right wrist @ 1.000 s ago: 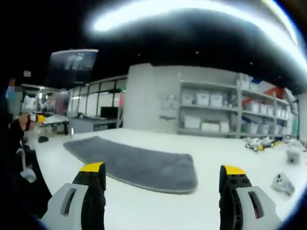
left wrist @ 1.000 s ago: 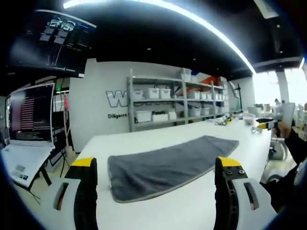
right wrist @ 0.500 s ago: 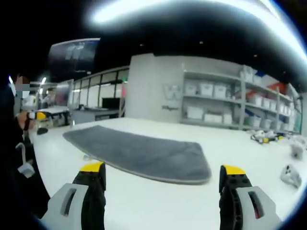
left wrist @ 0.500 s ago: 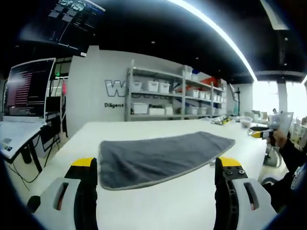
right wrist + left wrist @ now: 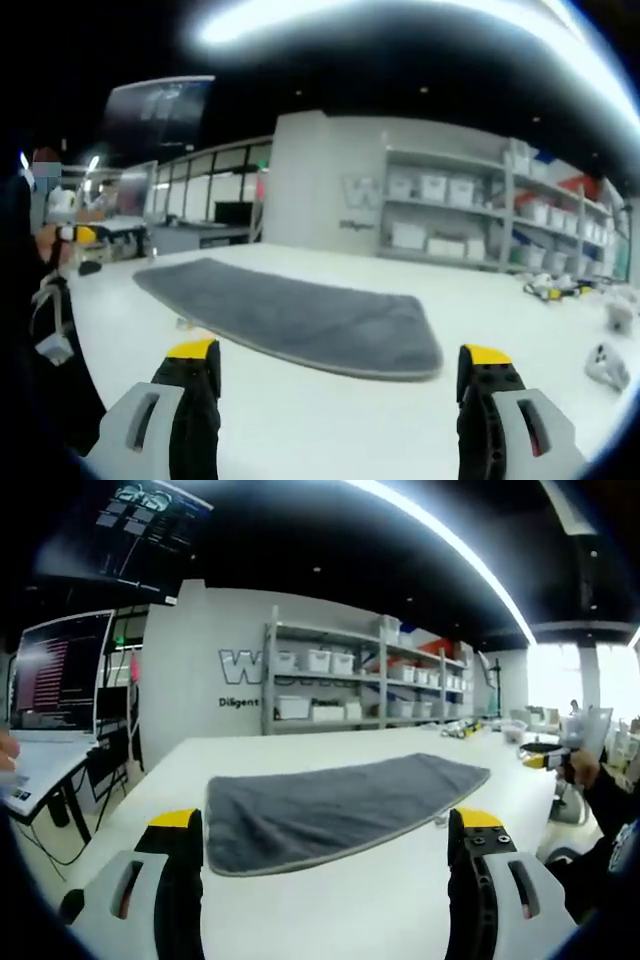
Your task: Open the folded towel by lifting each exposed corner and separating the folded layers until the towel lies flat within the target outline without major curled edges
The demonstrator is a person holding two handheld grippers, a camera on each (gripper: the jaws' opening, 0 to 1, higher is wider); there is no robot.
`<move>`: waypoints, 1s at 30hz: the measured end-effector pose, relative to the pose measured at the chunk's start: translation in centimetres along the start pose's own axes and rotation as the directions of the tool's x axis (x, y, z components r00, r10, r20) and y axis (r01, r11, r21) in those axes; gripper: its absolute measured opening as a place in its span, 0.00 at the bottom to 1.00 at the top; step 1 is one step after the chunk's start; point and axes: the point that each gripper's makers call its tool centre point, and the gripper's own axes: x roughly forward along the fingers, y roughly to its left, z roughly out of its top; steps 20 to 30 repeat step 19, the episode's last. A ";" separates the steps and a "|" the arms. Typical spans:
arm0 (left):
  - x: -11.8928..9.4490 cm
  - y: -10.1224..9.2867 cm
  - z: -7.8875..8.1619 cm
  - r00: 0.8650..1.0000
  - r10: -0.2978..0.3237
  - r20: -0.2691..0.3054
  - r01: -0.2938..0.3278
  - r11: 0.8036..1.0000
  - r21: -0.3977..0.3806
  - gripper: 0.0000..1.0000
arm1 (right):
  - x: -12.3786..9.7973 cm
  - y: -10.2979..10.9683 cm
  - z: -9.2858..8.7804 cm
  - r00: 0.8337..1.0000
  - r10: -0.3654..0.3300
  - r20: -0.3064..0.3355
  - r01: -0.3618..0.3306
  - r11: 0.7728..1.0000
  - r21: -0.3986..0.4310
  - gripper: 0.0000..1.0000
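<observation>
A grey folded towel (image 5: 330,805) lies in a long strip on the white table (image 5: 330,910), seen from its left end in the left gripper view. My left gripper (image 5: 325,830) stands open just short of the towel's near edge, nothing between its jaws. In the right gripper view the same towel (image 5: 300,315) stretches from the left towards the middle, its rounded end nearest. My right gripper (image 5: 340,360) is open too, held a short way before that end. At the far right of the left gripper view a hand holds the right gripper (image 5: 555,755).
Metal shelves with white bins (image 5: 340,685) stand behind the table. Monitors (image 5: 60,675) are at the left. Small yellow-and-white parts (image 5: 545,288) and a white object (image 5: 600,362) lie on the table's far right. A person's dark sleeve (image 5: 30,330) fills the left edge.
Both views have shifted as the hands moved closer and lower to the table, so the towel looks larger. The towel itself has not moved. Both grippers stay open.
</observation>
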 end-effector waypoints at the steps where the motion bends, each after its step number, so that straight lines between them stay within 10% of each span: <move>1: 0.0 0.0 0.0 1.000 0.000 -0.001 0.000 1.000 -0.002 1.00 | 0.0 0.0 -0.1 1.000 0.000 0.002 0.000 1.000 0.006 1.00; 30: 1.0 1.3 -2.5 0.997 0.036 -0.069 -0.039 0.998 -0.050 0.97 | 0.7 -0.3 -1.7 1.000 0.003 -0.031 -0.003 1.000 0.016 1.00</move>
